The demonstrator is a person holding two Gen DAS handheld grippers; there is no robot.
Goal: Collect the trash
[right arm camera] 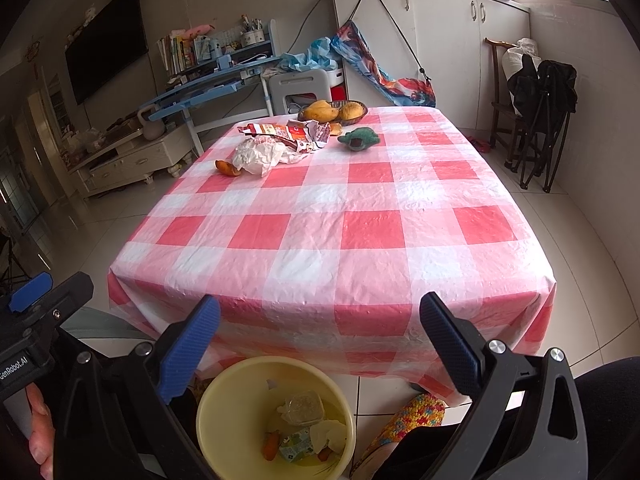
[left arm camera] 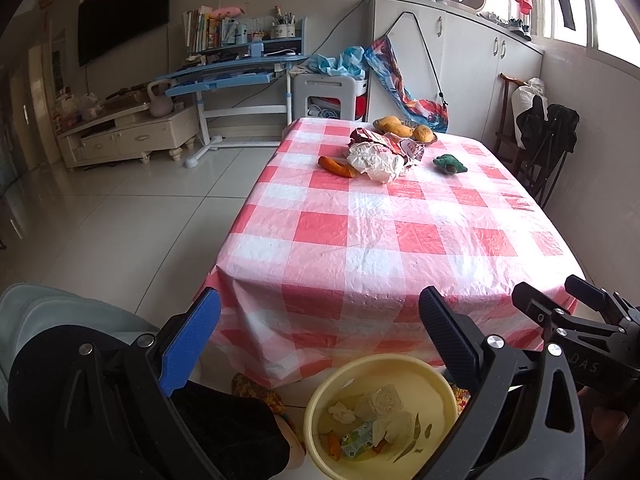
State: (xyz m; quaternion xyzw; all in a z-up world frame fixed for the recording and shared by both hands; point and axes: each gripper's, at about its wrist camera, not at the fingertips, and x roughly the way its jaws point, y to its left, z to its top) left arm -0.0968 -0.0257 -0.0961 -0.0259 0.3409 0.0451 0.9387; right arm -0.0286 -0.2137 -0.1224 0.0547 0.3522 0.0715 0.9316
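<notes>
1. A checked table [right arm camera: 340, 208] stood mostly bare.
2. A yellow bin [right arm camera: 224, 412] on the floor below its near edge already held several scraps.
3. Crumpled wrappers [right arm camera: 264, 148] and a peel [right arm camera: 226, 168] remained at the far end, uncollected.
4. Both the left tongs [left arm camera: 320, 340] and right tongs [right arm camera: 320, 340] gaped wide, empty.

Checked table [right arm camera: 360, 240] with wrappers [right arm camera: 276, 142], fruit [right arm camera: 334, 111]

Glossy pale tile floor [right arm camera: 592, 248], white cabinets [right arm camera: 440, 40], blue desk [left arm camera: 228, 76], wall-mounted television [left arm camera: 120, 8], bright windows [left arm camera: 608, 8]
</notes>
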